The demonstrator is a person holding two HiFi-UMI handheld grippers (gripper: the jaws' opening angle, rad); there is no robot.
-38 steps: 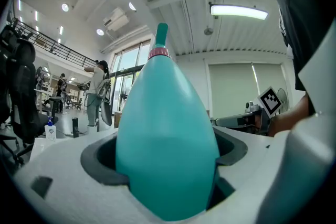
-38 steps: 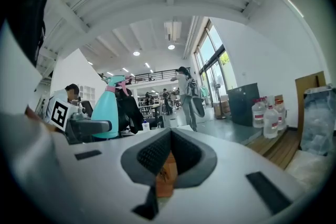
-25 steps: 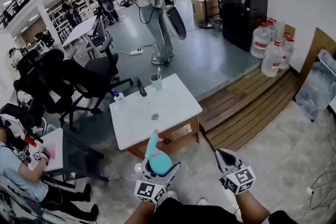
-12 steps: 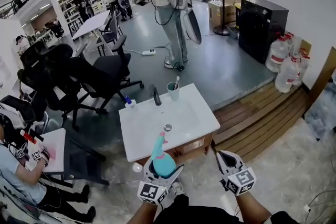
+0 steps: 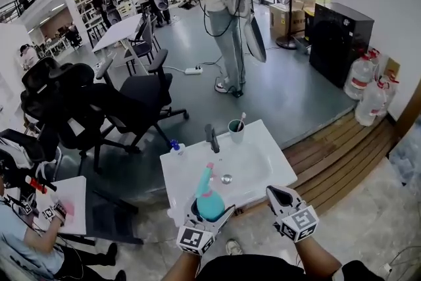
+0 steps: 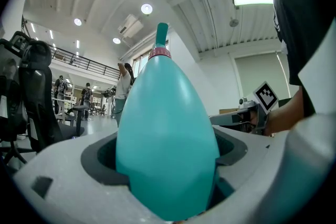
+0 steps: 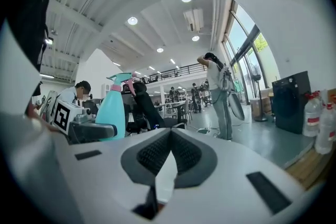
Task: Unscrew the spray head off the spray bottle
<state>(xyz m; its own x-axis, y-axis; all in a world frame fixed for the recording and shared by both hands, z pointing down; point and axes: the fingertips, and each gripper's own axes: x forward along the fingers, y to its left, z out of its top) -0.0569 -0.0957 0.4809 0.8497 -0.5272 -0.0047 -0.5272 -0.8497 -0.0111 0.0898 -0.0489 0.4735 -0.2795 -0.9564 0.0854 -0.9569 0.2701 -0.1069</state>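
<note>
Teal plastic fills the left gripper view: the spray bottle (image 6: 165, 139) stands upright between the left gripper's (image 5: 205, 215) 2 jaws, which are clamped against its rounded body low down. Its spray head (image 6: 161, 39), teal with a pink collar, sits on top of the neck.

In the head view the bottle is in front of the person, over the near edge of a white washbasin top (image 5: 263, 164). It is probably held above the top rather than resting on it, though the angle leaves that unsure. The right gripper (image 5: 277, 194) hangs to the bottle's right, apart from it, its 2 jaws pressed together with nothing between them.

On the basin top stand a dark tap (image 5: 212, 138), a cup (image 5: 235, 131) and a small blue-capped bottle (image 5: 175, 146). A drain (image 5: 227, 178) sits near the middle.
</note>
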